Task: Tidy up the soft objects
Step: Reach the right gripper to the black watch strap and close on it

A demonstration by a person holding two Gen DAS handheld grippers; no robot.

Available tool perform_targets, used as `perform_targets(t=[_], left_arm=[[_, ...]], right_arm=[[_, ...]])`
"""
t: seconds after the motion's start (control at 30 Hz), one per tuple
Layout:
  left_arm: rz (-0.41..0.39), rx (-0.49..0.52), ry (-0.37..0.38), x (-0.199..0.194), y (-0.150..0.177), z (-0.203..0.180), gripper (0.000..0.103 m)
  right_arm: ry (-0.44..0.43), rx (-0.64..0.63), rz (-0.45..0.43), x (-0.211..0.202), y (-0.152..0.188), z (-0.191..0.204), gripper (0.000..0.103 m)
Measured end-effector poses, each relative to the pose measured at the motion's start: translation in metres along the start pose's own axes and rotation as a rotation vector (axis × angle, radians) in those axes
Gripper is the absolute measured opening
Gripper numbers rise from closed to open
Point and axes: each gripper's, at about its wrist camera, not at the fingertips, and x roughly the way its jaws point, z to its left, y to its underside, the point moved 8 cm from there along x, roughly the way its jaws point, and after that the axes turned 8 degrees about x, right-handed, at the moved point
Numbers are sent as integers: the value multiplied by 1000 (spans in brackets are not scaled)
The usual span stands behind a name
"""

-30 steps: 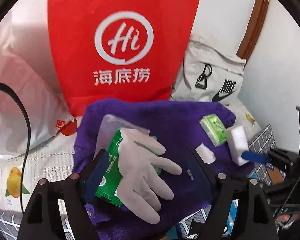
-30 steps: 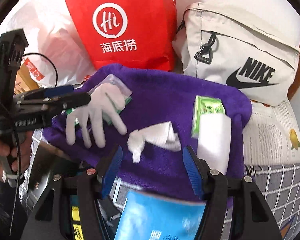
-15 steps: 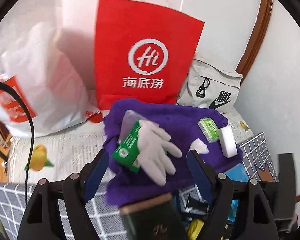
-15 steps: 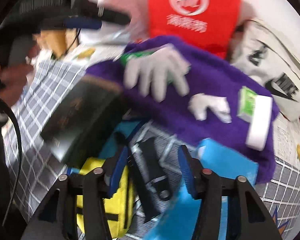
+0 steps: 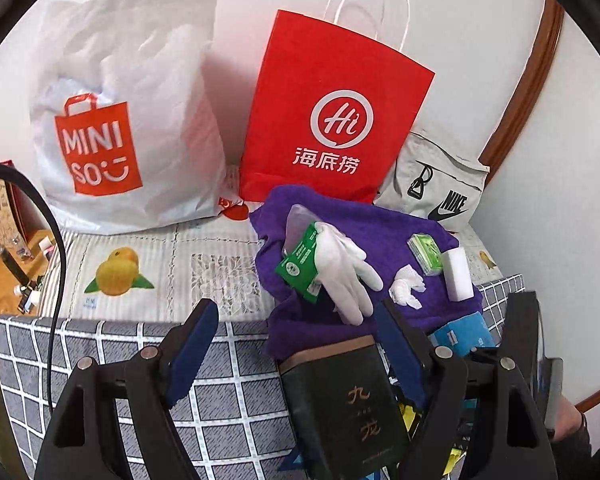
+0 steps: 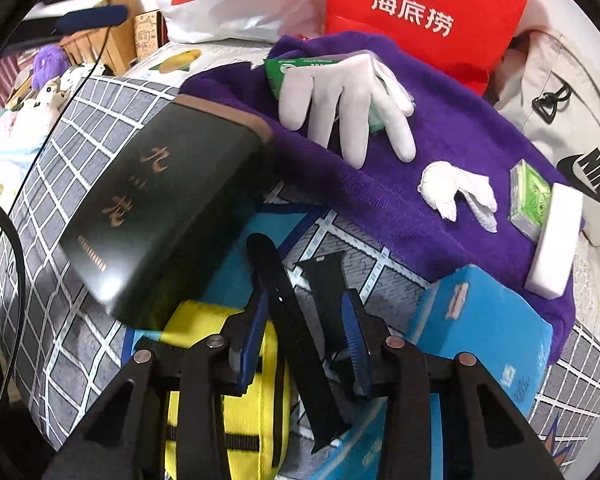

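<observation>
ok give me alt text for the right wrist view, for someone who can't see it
The right gripper points down over a black strap lying between its closing fingers, beside a yellow item and a blue pack. Beyond, a purple towel holds a white glove, crumpled tissue and white sponge.

The dark box is covering part of the yellow item; the purple towel is overlapping the blue pack. The black strap is running down out of sight between the right gripper's fingers, contact unclear.
</observation>
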Motion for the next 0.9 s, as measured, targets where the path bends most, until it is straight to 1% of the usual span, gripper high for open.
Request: perform_targets(t=[0.1,0.17,0.2,0.27,0.33,0.5,0.53,0.57,0.6,0.67,0.7,0.83,0.9], left_arm=[[-1,7,-5,-4,4,3,79],[-2,0,-7,-4,6,6,79],[-1,-7,-4,-4,6,7,79],[1,-14,1,-3,8,9,79],[3,-15,2,-3,9,10,79],[5,-22,2,-3,11,15,79],[4,-24,2,-3,11,16,79],[3,-28,2,-4,11,16,79],[2,-30,5,-4,11,16,79],[-2,-30,14,-6,12,15,79],[-3,-28,15,-7,12,15,79],[3,-27,10,-8,13,16,79],[8,-27,11,-7,14,16,79]], right_arm=[[-52,33,-2,-1,-4,-1,38],[-25,32,-6,-1,-7,-4,38],[3,26,2,3,-8,-6,38],[22,19,20,9,-10,-6,35],[54,-5,28,13,-12,-5,35],[81,-17,77,23,-16,-7,35],[79,-12,83,24,-17,-8,35],[78,-6,86,27,-19,-10,32],[75,-1,88,30,-21,-12,31],[70,-27,76,29,-21,-11,30],[74,-40,69,29,-21,-9,24],[49,-34,76,28,-22,-3,22],[34,-6,70,26,-23,-1,22]])
